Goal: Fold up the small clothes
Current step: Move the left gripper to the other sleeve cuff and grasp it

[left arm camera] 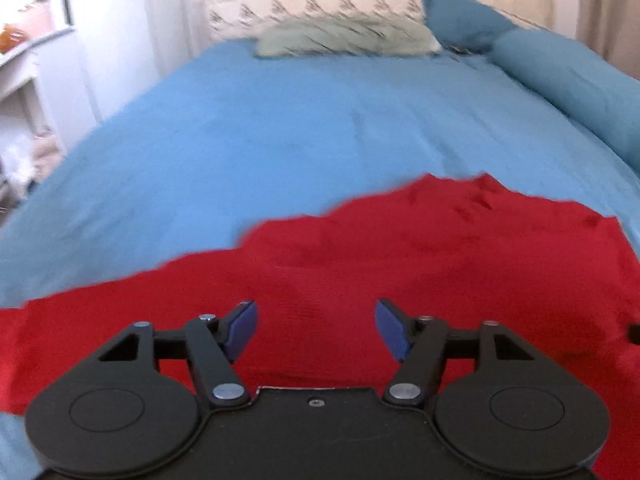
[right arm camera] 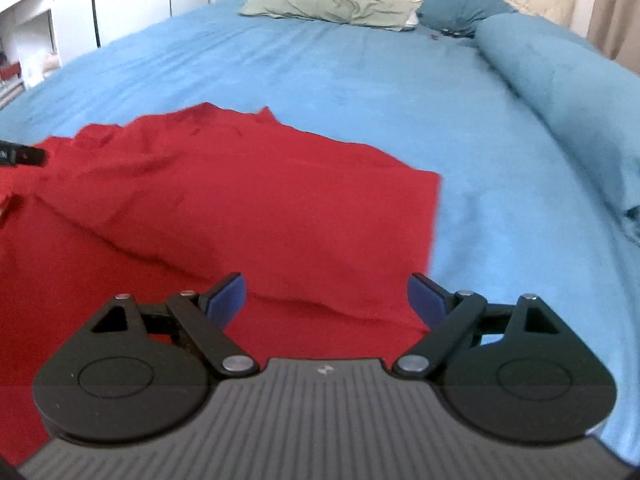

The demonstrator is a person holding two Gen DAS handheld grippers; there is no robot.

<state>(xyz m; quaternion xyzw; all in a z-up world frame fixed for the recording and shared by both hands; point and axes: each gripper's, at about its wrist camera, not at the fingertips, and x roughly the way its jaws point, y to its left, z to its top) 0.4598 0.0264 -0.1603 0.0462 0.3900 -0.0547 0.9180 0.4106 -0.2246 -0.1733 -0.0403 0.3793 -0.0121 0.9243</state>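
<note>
Both claws, left (left arm camera: 316,330) and right (right arm camera: 326,300), open, empty above rumpled red cotton garment (right arm camera: 240,208) (on blue bed sheet (right arm camera: 360,80)); risk: pinching sheet beneath garment, dragging fold askew.

- No text, label, brand, number or sign is showing readably in either view.
- A small pale mark is sitting on the right gripper's (right arm camera: 326,300) grey ribbed body, too small to read.
</note>
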